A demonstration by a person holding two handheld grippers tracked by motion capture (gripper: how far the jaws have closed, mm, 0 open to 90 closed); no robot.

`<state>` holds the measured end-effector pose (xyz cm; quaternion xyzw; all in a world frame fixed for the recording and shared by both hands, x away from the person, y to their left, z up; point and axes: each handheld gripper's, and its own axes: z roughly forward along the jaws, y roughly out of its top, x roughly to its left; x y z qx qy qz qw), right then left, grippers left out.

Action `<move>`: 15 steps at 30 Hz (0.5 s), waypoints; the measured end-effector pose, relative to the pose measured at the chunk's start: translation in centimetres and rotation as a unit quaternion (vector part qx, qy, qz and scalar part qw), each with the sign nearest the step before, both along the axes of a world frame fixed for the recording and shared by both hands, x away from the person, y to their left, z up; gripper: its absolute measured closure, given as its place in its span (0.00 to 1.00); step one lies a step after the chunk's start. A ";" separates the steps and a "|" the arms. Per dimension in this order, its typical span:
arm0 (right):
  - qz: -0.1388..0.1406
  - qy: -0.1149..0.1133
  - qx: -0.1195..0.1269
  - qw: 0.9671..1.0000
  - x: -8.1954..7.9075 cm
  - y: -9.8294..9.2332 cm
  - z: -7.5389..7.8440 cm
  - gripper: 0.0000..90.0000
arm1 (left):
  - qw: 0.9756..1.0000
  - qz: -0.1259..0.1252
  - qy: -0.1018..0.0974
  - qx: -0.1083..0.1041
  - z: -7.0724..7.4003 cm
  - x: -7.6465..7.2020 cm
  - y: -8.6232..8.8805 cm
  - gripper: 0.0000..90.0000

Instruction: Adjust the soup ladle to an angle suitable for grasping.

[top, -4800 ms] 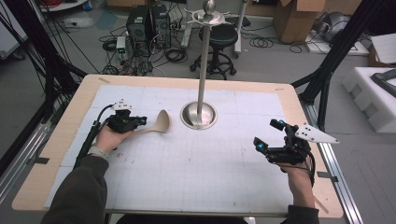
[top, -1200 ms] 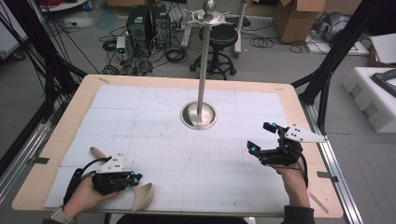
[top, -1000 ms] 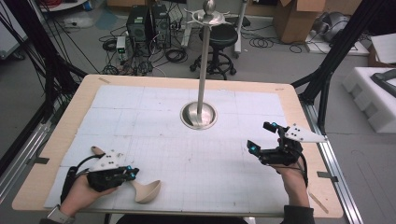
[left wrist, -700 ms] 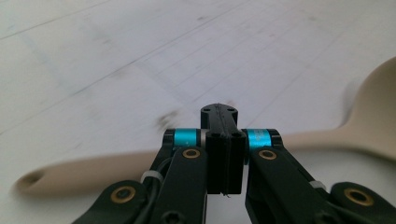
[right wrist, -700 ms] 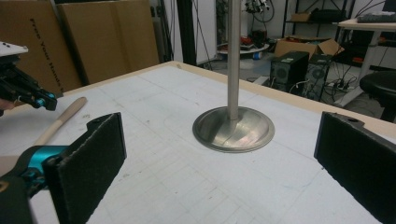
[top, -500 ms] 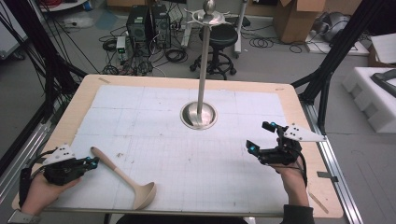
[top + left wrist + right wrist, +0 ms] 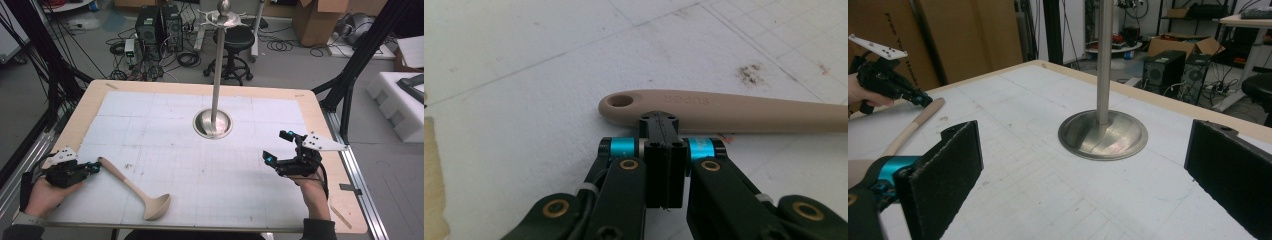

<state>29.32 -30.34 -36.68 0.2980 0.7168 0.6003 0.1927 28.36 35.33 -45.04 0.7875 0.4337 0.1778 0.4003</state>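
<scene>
One ladle [image 7: 134, 189], one steel stand [image 7: 213, 123] and two grippers are sharing your desk [image 7: 320, 120]. You are gripping the left gripper [image 7: 94, 168] at the near left corner, and its jaws are sitting clenched together with nothing between them. The ladle is lying flat on the white mat, its handle end with the hanging hole just in front of those jaw tips; in the left gripper view the tips are overlapping the handle's near edge [image 7: 724, 111], though whether they are actually touching it is hard to make out. From there the handle is running toward you and rightward to the bowl, which is resting close to the near edge of the desk. Your right gripper [image 7: 280, 147] is hovering well apart on the right side, its jaws standing released and wide with nothing in them, facing the stand's round base [image 7: 1103, 135]. In the right gripper view the ladle's bowl is getting hidden behind the left jaw pad, and the stand's pole is being cut off at the top.
</scene>
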 end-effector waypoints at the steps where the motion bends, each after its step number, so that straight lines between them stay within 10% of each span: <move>1: -0.001 0.001 0.001 1.000 0.0 0.0 0.0 0.01 | 1.000 0.001 0.000 -0.001 0.0 0.2 -0.1 1.00; 15: -0.001 0.001 0.000 1.000 0.0 0.0 0.0 0.01 | 1.000 0.001 0.006 0.005 0.4 3.1 -2.8 1.00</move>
